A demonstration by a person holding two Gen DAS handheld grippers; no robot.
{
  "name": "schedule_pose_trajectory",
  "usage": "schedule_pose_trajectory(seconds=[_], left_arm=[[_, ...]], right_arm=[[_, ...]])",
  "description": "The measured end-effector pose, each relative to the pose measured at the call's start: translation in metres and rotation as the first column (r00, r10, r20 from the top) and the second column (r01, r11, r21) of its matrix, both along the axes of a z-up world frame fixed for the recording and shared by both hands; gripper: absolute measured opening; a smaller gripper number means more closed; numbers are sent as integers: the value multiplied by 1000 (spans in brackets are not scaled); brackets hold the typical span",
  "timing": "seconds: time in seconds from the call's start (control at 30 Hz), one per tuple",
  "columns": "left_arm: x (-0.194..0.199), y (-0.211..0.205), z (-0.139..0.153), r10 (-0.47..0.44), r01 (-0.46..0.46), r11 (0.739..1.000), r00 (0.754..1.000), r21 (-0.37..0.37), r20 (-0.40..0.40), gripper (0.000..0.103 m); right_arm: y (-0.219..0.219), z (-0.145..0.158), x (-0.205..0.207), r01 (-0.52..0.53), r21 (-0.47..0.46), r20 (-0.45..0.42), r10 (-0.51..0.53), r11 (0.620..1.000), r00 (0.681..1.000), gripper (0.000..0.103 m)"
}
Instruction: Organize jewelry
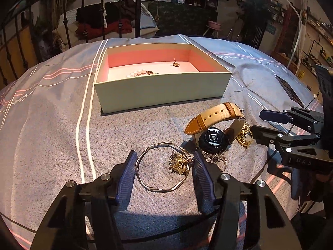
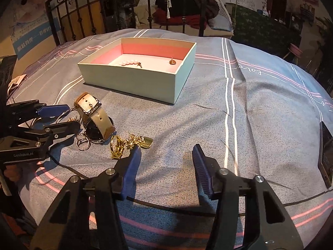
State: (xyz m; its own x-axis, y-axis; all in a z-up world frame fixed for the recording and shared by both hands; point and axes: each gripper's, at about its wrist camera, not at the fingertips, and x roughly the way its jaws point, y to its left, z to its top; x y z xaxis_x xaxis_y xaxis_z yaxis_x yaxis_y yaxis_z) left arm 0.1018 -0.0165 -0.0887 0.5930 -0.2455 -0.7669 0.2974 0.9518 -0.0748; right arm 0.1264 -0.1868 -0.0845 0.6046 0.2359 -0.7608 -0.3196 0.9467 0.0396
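Observation:
A pale green box (image 1: 162, 91) with a pink inside stands on the bedspread; it holds a pearl piece (image 1: 136, 74) and a small gold pendant (image 1: 176, 64). It also shows in the right wrist view (image 2: 133, 81). My left gripper (image 1: 165, 166) is open, its fingers on either side of a thin silver bangle (image 1: 145, 166) and a gold chain piece (image 1: 179, 163). A watch with a tan strap (image 1: 216, 123) lies just beyond. My right gripper (image 2: 165, 162) is open and empty, with gold jewelry (image 2: 129, 142) by its left fingertip.
The grey bedspread (image 2: 208, 114) with white and pink lines covers the surface. Silver key rings (image 2: 83, 142) lie by the watch. A dark phone (image 2: 325, 156) lies at the right edge. A metal bed rail (image 2: 149, 10) runs behind the box.

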Motion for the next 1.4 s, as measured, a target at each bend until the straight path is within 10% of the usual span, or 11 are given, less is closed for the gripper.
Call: schedule_pose_trajectory(seconds=[0.47,0.7,1.4], left_arm=[[2,3,9,36,-35,998,999,-49,19,55],[-2,5,19,40,-37,997,998,-64,47,55],[-5,7,27,40,-36,997,997,-68,63,55]], right_arm=[[23,-5,22,-32,-69,20,33,997,999,40],[21,-1,15,-59,-51,22,61,997,998,9],[29,-2,30,-87,-75,-2,87,993,996,7]])
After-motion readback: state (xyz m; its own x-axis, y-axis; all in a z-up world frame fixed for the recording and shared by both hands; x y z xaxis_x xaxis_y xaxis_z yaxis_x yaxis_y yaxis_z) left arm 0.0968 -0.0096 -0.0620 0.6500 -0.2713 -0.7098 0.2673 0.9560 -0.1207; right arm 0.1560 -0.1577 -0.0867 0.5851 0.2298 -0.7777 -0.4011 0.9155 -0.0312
